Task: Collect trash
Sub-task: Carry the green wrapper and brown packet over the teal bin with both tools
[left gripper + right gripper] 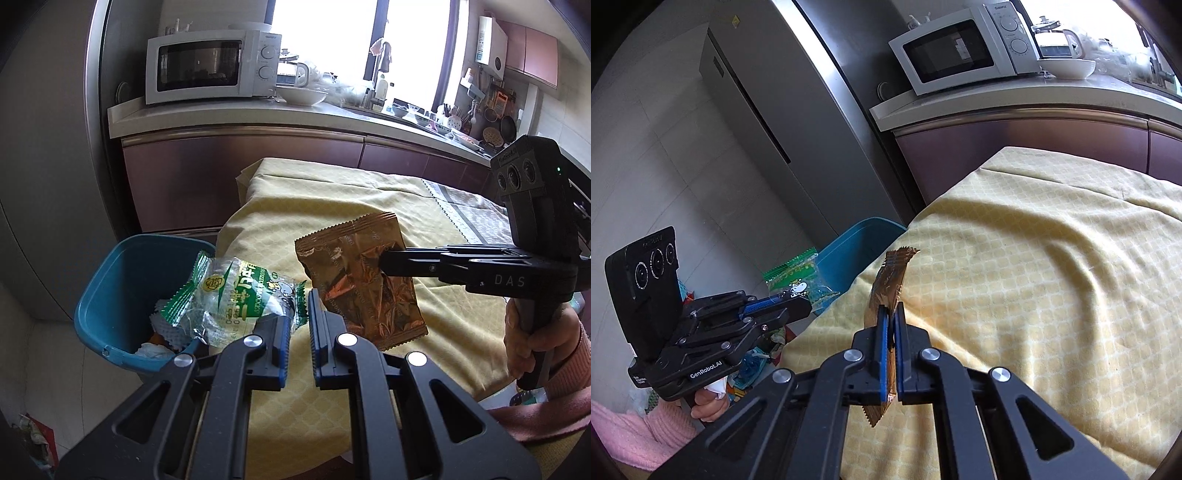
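Blue bin (96,295) stands on the floor at the left edge of the table (369,206), which is draped in a yellow cloth; crumpled white paper (155,349) lies inside the bin. A clear wrapper with green print (236,291) hangs over the bin's open top, beside the left gripper (300,325). Its jaws stand slightly apart. The wrapper's edge touches the left pad, and whether it is pinched cannot be told from the left wrist view. In the right wrist view the same wrapper (798,277) projects past the fingertips of the left gripper (790,304), with the bin (849,247) behind it.

Right of centre, a brown foil wrapper (365,280) is held in the air above the cloth, clear of the bin. The right gripper (384,260) clamps it from the right side. In the right wrist view its blue pads are pressed against the foil wrapper (886,284), seen edge-on, with the right gripper (891,317) above the table (1052,280).

Behind, a white microwave (214,66) sits on the counter (295,114).
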### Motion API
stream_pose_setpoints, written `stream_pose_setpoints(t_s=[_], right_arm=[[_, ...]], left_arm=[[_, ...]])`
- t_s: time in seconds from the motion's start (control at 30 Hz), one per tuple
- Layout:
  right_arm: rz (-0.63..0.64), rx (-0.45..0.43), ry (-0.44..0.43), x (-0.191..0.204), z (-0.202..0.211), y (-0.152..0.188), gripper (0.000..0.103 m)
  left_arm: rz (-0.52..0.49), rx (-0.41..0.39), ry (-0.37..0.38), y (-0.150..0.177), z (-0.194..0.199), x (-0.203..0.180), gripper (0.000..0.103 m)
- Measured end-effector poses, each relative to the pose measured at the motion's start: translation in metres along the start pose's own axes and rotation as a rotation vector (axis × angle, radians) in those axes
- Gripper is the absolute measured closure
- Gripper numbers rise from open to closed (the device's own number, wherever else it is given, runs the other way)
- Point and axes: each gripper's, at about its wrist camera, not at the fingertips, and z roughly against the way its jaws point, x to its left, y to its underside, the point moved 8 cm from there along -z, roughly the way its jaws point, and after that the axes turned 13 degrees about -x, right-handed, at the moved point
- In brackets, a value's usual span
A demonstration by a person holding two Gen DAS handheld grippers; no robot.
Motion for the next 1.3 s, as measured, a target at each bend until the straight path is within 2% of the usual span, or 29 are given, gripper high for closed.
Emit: stream_pose_setpoints(t_s=[0.43, 0.8, 1.3], right_arm=[[0.04, -0.02, -0.031, 0.018, -0.013, -0.023, 0.1], [0.053, -0.015, -0.065, 0.032, -0.044, -0.039, 0.1], [0.072, -0.001, -0.085, 0.048, -0.065, -0.045, 0.101]], left_arm=[[0.002, -0.02, -0.063, -0.01, 0.005, 0.031, 0.093], [0.02, -0.011, -0.128, -0.015, 0.001, 0.069, 0.093], [0.031, -0.001, -0.173, -0.018, -0.007, 0.09, 0.093]])
